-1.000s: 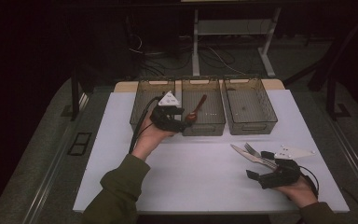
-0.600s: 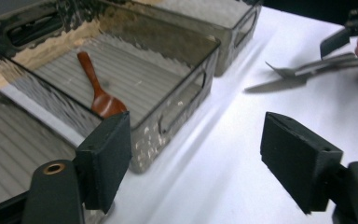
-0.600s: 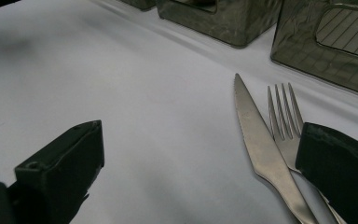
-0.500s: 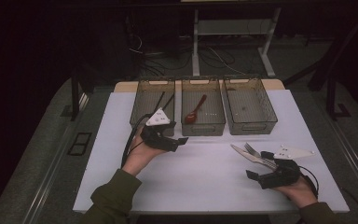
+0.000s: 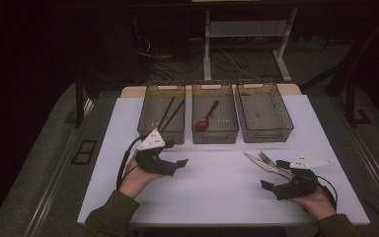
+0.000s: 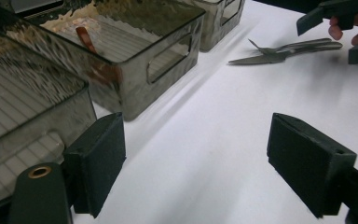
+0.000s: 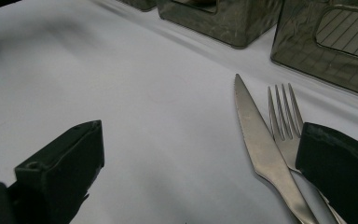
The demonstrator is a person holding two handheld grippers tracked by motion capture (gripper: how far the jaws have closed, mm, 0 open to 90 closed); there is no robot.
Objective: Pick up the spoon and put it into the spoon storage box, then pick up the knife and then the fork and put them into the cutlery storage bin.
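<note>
White table (image 5: 217,192) holds a shiny metal knife (image 5: 259,163) and silver metal fork (image 5: 272,163) at four o'clock, just beside the right hand-held gripper (image 5: 271,186), open and empty. Left hand-held gripper (image 5: 180,164), at eight o'clock, has just been opening with nothing inside. Slide the right one's jaws around one handle only, then squeeze gently.

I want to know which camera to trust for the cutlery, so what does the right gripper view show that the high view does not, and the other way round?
Right gripper view alone: the knife's serrated edge and the fork's four separate tines, close up, with nothing between the open jaws of the right gripper.

High view alone: all three bins, with black sticks in the left bin, a red spoon in the middle bin, the right bin, and the left gripper, open.

Both: knife and fork lying side by side on the white table.
</note>
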